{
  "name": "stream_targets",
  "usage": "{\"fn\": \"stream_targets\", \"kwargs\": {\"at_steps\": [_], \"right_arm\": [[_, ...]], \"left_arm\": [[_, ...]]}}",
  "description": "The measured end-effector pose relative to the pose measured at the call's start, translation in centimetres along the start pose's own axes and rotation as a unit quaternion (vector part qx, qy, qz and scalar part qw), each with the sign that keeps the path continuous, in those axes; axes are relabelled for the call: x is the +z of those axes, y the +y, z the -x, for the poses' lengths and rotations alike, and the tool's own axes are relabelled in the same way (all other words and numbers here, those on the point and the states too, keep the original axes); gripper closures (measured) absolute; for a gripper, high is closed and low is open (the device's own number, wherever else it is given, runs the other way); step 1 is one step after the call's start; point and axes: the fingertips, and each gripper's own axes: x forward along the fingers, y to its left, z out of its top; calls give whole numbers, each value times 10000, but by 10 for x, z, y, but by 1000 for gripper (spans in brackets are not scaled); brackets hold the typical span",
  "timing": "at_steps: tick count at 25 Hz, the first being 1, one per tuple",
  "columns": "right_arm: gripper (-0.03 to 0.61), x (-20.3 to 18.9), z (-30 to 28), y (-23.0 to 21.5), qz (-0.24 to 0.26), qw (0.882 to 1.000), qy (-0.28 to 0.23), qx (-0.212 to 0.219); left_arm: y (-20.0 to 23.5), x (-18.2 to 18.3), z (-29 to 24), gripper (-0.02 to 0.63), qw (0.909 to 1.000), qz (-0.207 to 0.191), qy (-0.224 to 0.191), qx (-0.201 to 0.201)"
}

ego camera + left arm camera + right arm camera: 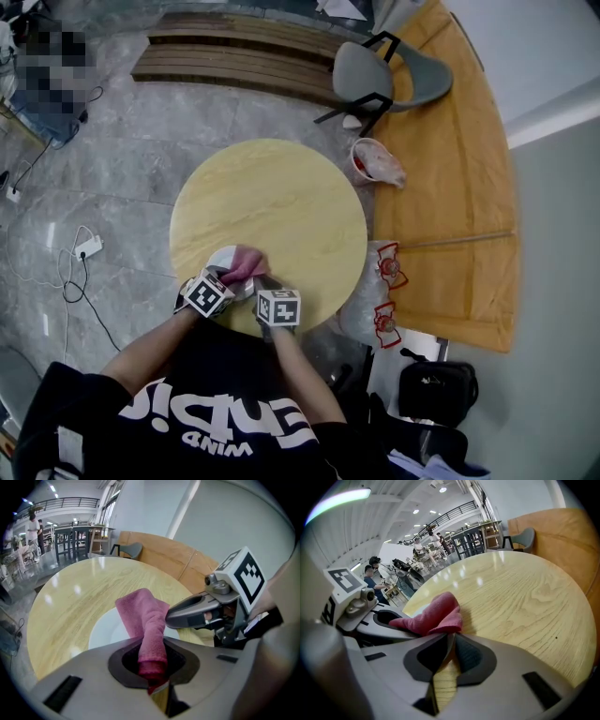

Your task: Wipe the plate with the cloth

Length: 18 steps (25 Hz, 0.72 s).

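Observation:
A white plate lies near the front left edge of the round wooden table. My left gripper is shut on a pink cloth. The cloth stands up from the jaws and drapes over the plate's right part. Close on the right is my right gripper, its jaws nearly together on the thin pale rim of the plate. In the right gripper view the cloth bunches just ahead of those jaws, and only a sliver of plate shows beside it.
A grey chair stands beyond the table, beside a curved wooden bench. Plastic bags lie at the table's right. A power strip with cables lies on the floor at left, and a black bag at lower right.

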Motion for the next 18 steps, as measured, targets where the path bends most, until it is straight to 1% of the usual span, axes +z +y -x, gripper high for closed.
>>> {"fn": "stream_targets", "kwargs": {"at_steps": [4,6,11,15,18], "right_arm": [[511,1,1,1,17,10000,-15,9],[511,1,1,1,51,10000,-24,-2],[511,0,1,0,75,10000,-36,-6],[511,0,0,4,134,9999,-29,-13],[511,-1,-1,3,132,9999,-42,-22]], "left_arm": [[9,-7,15,568,9989,460,-35,-35],[18,-11,18,568,9984,548,-88,58],[33,-17,23,568,9978,592,-147,252],[39,-19,29,568,9983,395,-89,419],[41,-20,32,568,9982,335,-77,491]]}}
